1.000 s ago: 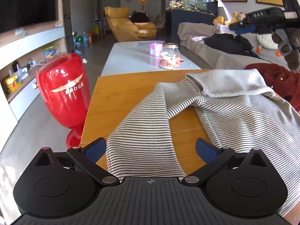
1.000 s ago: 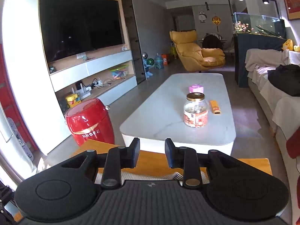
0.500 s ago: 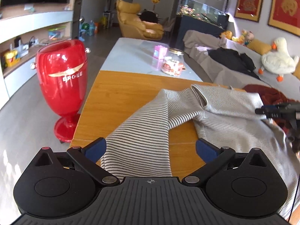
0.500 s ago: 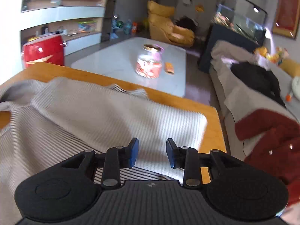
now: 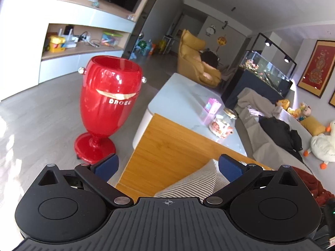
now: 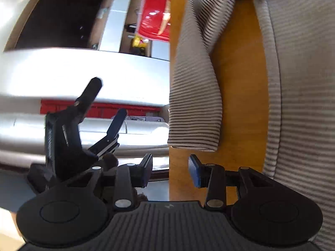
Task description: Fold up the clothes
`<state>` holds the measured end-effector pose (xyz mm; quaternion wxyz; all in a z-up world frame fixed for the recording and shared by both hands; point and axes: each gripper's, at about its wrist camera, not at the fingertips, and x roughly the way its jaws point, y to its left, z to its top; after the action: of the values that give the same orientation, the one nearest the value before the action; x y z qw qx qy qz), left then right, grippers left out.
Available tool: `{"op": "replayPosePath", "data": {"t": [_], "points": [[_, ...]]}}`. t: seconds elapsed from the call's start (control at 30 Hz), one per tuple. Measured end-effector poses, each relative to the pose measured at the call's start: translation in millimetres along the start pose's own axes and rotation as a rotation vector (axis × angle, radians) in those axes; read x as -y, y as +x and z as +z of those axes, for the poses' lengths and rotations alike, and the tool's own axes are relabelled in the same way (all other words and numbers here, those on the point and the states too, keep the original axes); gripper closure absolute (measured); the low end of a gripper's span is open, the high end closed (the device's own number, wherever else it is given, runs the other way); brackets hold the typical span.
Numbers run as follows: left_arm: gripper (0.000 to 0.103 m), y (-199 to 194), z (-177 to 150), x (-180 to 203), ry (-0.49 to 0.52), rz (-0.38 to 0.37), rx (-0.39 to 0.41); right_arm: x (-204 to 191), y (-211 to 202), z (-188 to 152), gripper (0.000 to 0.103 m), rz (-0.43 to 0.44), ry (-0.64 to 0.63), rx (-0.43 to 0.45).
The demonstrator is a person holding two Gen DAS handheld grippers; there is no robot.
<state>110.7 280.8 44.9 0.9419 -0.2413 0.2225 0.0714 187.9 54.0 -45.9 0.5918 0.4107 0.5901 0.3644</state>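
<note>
A grey-and-white striped top lies spread on a wooden table. Its sleeve runs along the table's edge, with the cuff just beyond my right gripper, which is open and empty at that edge. In the left wrist view only a fold of the striped top shows, low between the fingers of my left gripper, which is open wide with nothing between its pads. The left gripper also shows in the right wrist view, left of the table edge.
A red goblet-shaped bin stands on the floor left of the wooden table. A white coffee table beyond it holds a jar and a pink box. A sofa with dark clothes is at the right.
Both grippers have swung round: the left now looks out past the table's corner, off the sleeve. The right has turned towards the sleeve cuff at the table edge and opened wider.
</note>
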Motion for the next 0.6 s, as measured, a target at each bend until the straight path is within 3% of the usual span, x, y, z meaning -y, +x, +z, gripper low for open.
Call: {"op": "replayPosePath", "data": {"t": [0.07,0.13,0.17,0.27,0.3,0.43,0.6], "points": [[0.0,-2,0,-4,-0.01,-0.003,0.0,6,10,3,0.064,-0.003,0.06,0.047],[0.0,-3,0,-7,-0.018,-0.006,-0.003,0,12,11,0.066,-0.028,0.001,0.124],[0.0,-2,-1,-8,-0.019,-0.009,-0.005,-5,13,15,0.068,-0.046,-0.046,0.163],[0.0,-1,-3,-10,-0.023,-0.018,-0.013,-35,3,25,0.094,-0.142,-0.319,0.286],[0.0,0,-3,-9,-0.024,-0.022,-0.015,-46,-4,28,0.097,-0.173,-0.417,0.328],[0.0,7,-7,0,-0.02,-0.046,-0.032,-96,-71,49,0.099,-0.25,-0.673,0.528],[0.0,23,-17,23,0.014,-0.096,-0.074,-132,-173,80,0.099,-0.425,-0.851,0.802]]}}
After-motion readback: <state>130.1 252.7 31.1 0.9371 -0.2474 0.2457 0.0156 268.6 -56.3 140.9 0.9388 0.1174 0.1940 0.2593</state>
